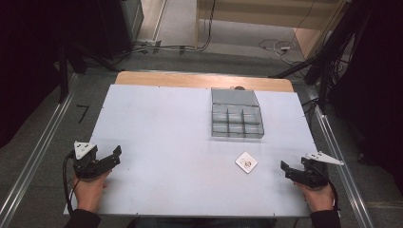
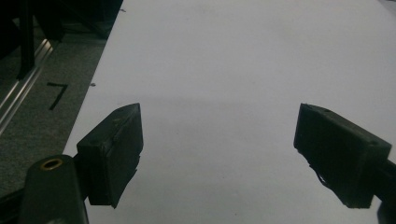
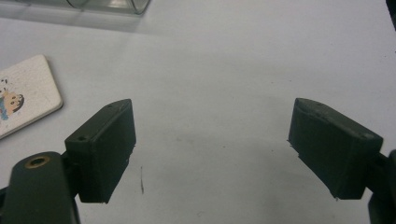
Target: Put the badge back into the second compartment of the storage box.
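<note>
Surface: white table (image 1: 157,137)
Far right: clear compartment box (image 1: 236,119)
Near right: small white square card (image 1: 246,162), flat, apart from the box

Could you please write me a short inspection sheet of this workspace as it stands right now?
Surface: white table top, flat, with a few faint marks.
Job's things: small white card with a printed picture lies flat near the right gripper; clear compartment box stands farther back, contents too small to tell.
Clutter: nothing seen on the table.
Grippers: left gripper open, nothing between its jaws, at the near left; right gripper open, nothing between its jaws, at the near right, apart from the card.
Cables: one trails from each gripper; loose cables on the floor behind the table.
Surroundings: grey floor, metal rails either side, dark stands.
</note>
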A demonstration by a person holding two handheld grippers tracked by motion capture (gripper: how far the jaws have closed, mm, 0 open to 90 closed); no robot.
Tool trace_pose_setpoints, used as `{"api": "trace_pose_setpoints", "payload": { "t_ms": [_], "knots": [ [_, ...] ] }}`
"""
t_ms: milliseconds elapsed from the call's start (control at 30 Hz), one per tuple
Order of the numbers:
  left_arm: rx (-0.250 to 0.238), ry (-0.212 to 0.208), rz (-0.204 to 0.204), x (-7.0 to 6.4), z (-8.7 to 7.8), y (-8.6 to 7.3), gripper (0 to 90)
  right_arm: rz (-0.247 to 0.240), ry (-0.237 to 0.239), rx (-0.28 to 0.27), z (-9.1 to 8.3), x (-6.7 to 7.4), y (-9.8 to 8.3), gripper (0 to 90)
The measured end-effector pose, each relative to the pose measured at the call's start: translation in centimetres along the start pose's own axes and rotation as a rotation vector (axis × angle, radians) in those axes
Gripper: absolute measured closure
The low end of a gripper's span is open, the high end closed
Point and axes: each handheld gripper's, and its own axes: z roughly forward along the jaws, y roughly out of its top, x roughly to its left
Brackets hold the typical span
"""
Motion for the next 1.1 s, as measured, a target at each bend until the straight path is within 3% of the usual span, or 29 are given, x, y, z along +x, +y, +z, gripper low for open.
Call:
{"api": "trace_pose_setpoints", "payload": {
  "t_ms": [1100],
  "knots": [
    [0.012, -0.015, 0.007, -0.3, 0.2, -0.1, 16.0, -0.020, 0.032, 0.007, 0.8, 1.3, 0.7, 11.7]
  ]
}}
